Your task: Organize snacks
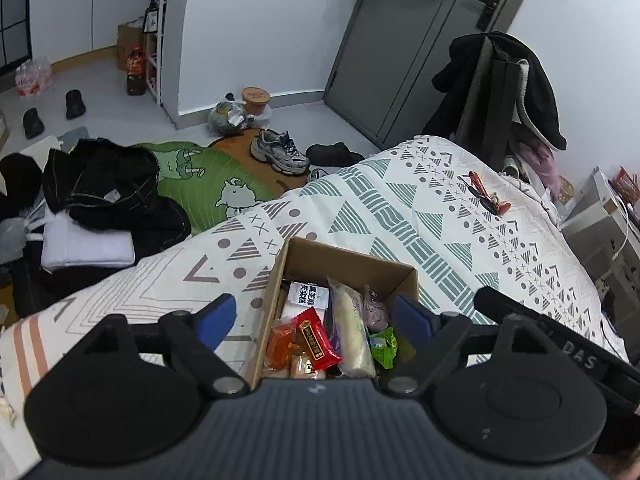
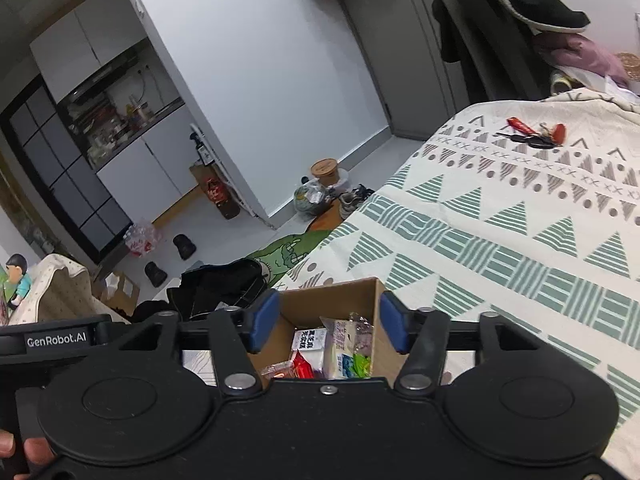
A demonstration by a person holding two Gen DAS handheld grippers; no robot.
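Note:
A cardboard box [image 1: 340, 256] stands on the patterned bedspread and holds several snack packets: a red packet [image 1: 318, 338], an orange one [image 1: 280, 342], a long pale packet [image 1: 352, 330], a green one [image 1: 382, 346] and a white one with black print [image 1: 308, 294]. My left gripper [image 1: 316, 318] is open and empty, hovering over the box's near side. The box also shows in the right wrist view [image 2: 332, 300] with the same packets inside. My right gripper [image 2: 328, 326] is open and empty, its blue pads [image 2: 264, 320] spread over the box.
A bunch of keys with red tags [image 1: 486, 196] lies on the bedspread [image 1: 400, 208] farther back, also in the right view [image 2: 536, 134]. Black clothes [image 1: 108, 192], a green rug [image 1: 216, 184], shoes [image 1: 280, 152] and bottles lie on the floor to the left. A chair with coats [image 1: 504, 88] stands behind the bed.

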